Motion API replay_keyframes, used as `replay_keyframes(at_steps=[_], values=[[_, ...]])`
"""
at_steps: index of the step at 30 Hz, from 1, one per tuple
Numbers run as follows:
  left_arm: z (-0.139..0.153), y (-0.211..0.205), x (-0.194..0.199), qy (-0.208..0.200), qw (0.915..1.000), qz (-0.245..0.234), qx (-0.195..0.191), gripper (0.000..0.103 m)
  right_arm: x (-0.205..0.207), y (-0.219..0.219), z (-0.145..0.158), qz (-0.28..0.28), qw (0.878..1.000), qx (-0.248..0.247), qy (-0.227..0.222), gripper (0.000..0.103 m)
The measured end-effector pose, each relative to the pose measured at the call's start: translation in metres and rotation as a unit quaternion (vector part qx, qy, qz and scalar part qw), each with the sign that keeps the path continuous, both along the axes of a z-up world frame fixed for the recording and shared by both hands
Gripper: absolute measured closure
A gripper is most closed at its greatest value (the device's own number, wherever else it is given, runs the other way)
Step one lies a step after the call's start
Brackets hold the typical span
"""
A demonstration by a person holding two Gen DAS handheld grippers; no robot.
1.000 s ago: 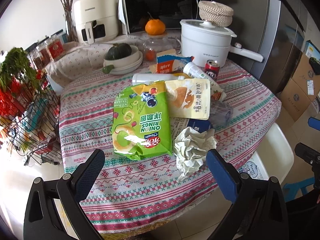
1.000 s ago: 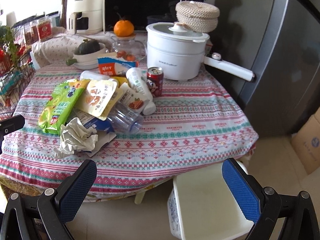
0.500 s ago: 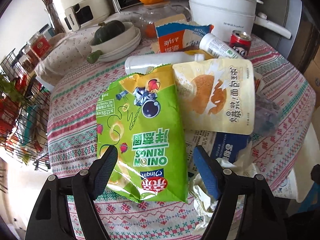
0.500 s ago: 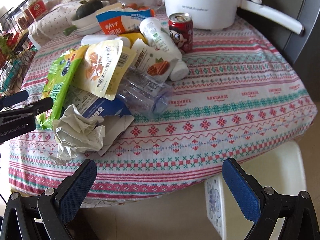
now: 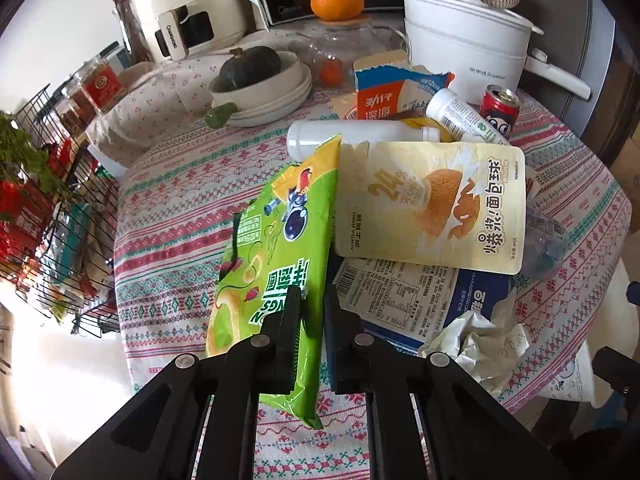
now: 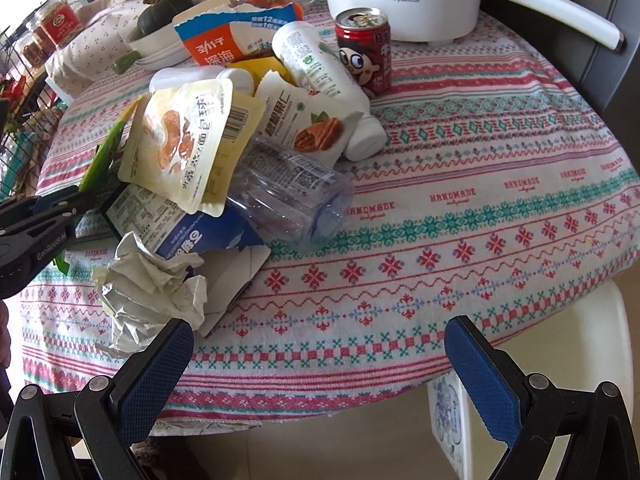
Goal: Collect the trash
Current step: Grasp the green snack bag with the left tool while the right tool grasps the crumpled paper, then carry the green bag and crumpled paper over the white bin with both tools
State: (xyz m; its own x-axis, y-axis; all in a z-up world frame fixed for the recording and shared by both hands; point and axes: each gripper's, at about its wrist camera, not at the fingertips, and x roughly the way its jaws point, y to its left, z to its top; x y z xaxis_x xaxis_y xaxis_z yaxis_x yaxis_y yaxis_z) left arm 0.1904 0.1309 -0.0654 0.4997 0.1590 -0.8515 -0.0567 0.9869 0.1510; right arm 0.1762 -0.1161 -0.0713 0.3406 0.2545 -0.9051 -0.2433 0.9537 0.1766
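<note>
Left gripper (image 5: 312,312): jaws have just been closing and now pinch the lower part of the green onion-ring bag (image 5: 280,248); pads pressed on both faces of it.
Green onion-ring bag: stood on edge, near end raised off the tablecloth (image 5: 172,216), far tip against the white bottle (image 5: 352,138); it sits at the left edge of the trash pile.
Right gripper (image 6: 320,364): jaws spread wide, nothing between them; it hangs over the near edge of the tablecloth, right of the pile.
Crumpled paper (image 6: 152,288): nearest piece of the pile, just beside the right gripper's left finger; contact cannot be judged.
Yellow snack pouch (image 5: 432,208): lies flat just right of the green bag, atop a blue-and-white carton wrapper (image 5: 408,300).
Clear plastic bottle (image 6: 288,196): on its side at the pile's right flank, partly under the pouch.
Red can (image 6: 366,50): upright behind the pile, near the white electric pot (image 5: 460,40).
Torn orange-and-blue carton (image 5: 384,96): at the pile's far side.
Bowl with green squash (image 5: 256,76): behind and left of the pile.
White stool (image 6: 560,360): below the table edge, right of the pile.
</note>
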Motion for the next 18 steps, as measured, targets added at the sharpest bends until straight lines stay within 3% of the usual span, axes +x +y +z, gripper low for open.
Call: replay_keyframes(at_steps=[12, 18], values=[[0.044, 0.065, -0.060, -0.076, 0.9922, 0.037, -0.091, 0.101, 0.004, 0.074, -0.015, 0.052, 0.997, 0.044, 0.027, 0.000], [0.049, 0.081, -0.077, -0.087, 0.9850, 0.049, -0.141, 0.101, 0.016, 0.107, -0.036, 0.053, 0.997, 0.046, 0.035, 0.005]])
